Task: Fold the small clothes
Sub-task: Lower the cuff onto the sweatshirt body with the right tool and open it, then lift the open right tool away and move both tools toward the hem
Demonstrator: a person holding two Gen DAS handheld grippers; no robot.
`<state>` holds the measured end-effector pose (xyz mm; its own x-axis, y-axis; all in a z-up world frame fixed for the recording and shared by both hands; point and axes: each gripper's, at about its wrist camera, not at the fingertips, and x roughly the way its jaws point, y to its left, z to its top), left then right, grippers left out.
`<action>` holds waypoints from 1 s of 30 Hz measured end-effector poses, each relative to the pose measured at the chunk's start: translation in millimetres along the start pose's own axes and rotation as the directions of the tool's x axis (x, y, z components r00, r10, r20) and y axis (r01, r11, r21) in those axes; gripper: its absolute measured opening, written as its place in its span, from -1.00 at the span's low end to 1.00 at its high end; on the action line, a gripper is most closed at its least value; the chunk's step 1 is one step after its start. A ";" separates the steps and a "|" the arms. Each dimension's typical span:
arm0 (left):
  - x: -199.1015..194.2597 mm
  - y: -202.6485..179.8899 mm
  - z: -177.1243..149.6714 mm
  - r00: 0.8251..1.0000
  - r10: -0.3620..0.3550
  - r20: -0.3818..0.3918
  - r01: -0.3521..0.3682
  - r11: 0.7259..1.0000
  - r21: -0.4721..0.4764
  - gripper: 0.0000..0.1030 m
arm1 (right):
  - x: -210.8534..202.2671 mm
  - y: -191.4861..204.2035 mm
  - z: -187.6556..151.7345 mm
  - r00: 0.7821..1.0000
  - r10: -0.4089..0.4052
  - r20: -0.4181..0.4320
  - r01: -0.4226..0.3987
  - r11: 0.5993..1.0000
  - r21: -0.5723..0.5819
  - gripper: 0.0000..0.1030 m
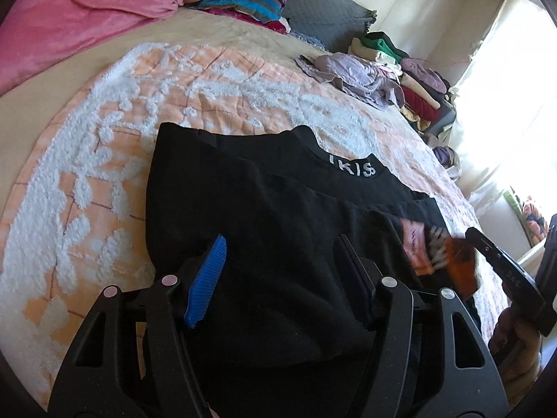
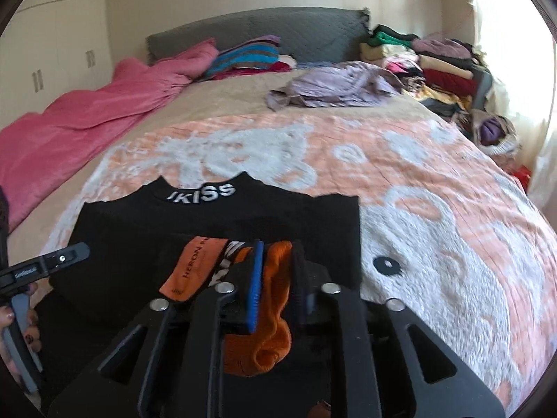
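Observation:
A black garment [image 1: 264, 209] with a white-lettered waistband lies flat on the peach and white bedspread [image 1: 104, 160]. My left gripper [image 1: 278, 271] hangs open just above its near part, blue pad [image 1: 205, 278] on the left, with nothing pinched. In the right wrist view my right gripper [image 2: 278, 275] is shut on a small orange garment [image 2: 275, 313] with an orange label [image 2: 195, 264], held over the black garment [image 2: 209, 223]. The left gripper [image 2: 52, 261] reaches in from the left edge, a hand [image 2: 17, 317] behind it. The orange garment [image 1: 459, 268] also shows blurred at the right.
A pink blanket [image 2: 87, 111] lies along the left side of the bed. Striped folded cloth [image 2: 250, 55] rests against the grey headboard [image 2: 243, 28]. A crumpled lilac garment [image 2: 330, 83] and stacked clothes [image 2: 442, 69] sit at the far right, near a bright window.

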<state>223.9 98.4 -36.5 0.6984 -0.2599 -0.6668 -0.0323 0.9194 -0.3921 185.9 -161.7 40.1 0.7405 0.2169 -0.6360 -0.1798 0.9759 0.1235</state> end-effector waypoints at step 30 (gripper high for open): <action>0.5 -2.3 -10.9 0.999 -0.009 -0.050 0.012 0.999 0.050 0.09 | 22.7 33.1 -44.4 0.968 0.077 -0.240 -0.089 0.995 -0.038 0.10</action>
<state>216.5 92.9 -42.9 0.6617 -0.2828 -0.6944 0.0114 0.9299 -0.3678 168.0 -125.4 -4.1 0.5471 0.2797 -0.7889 -0.2696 0.9512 0.1503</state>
